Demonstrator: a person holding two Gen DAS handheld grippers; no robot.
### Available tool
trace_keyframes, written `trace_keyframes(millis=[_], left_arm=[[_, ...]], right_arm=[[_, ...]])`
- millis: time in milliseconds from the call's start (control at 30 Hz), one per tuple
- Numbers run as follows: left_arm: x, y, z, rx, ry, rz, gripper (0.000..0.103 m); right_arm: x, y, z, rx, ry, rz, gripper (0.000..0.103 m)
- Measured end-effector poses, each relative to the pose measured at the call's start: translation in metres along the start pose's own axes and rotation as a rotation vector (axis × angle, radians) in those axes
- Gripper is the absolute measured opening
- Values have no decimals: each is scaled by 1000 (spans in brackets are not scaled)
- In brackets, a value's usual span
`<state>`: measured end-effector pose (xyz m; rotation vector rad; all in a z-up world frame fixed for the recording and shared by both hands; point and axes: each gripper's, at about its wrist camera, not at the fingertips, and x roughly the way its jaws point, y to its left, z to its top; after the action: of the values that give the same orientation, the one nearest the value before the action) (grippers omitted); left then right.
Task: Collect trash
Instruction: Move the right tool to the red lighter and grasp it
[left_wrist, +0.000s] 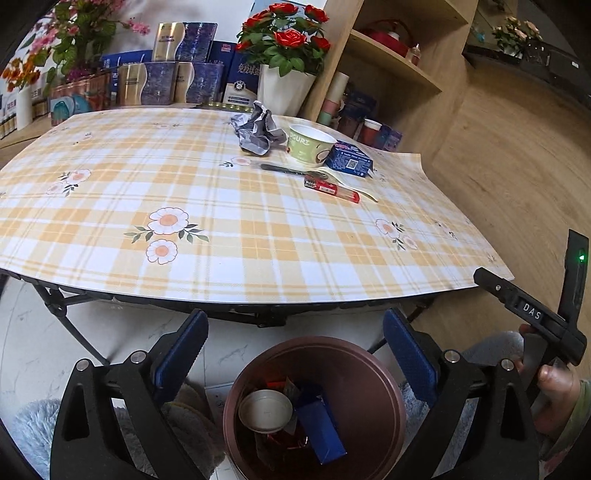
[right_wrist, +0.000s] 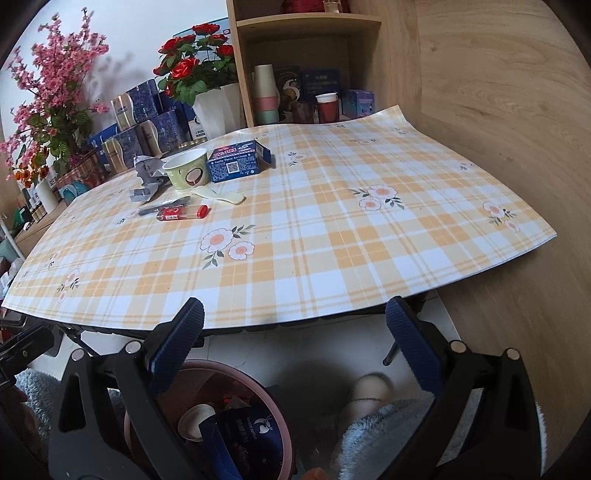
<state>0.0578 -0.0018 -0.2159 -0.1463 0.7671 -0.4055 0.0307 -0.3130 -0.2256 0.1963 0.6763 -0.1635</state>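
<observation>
A brown round bin (left_wrist: 369, 384) stands on the floor below the table's near edge, holding a small cup (left_wrist: 265, 410) and a blue box (left_wrist: 319, 424); it also shows in the right wrist view (right_wrist: 273, 406). My left gripper (left_wrist: 295, 343) is open and empty above the bin. My right gripper (right_wrist: 295, 332) is open and empty beside it. On the table lie a crumpled silver wrapper (left_wrist: 256, 129), a green yogurt cup (left_wrist: 308, 144), a blue ice cream box (left_wrist: 349, 158), a red tube (left_wrist: 332, 189), a black pen (left_wrist: 282, 169) and a pale spoon (right_wrist: 221, 195).
The table (left_wrist: 258, 266) has a yellow plaid cloth. Boxes, flower pots (left_wrist: 284, 88) and a wooden shelf (left_wrist: 391, 59) stand behind it. A person's slippered feet (right_wrist: 369, 395) and fluffy clothing are beside the bin. Wooden floor lies to the right.
</observation>
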Motion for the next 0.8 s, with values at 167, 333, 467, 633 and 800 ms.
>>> trace_keyframes(millis=[167,333,467,633,800], left_arm=[[0,1,1,-8,-20,11,94],[-2,6,4,-29,-42,27,94],[-6,6,13,-14,-72,56,94],[-10,11,30,16,-118,88,94],[-8,19,53,76,-163,132,94]], right_arm=[[3,4,6,-13,-1,-25,97],[8,9,7,-28,11,-2,97],[13,11,12,-6,23,40,97],[26,23,24,-15,42,108,97],[50,44,44,-6,62,73,97]])
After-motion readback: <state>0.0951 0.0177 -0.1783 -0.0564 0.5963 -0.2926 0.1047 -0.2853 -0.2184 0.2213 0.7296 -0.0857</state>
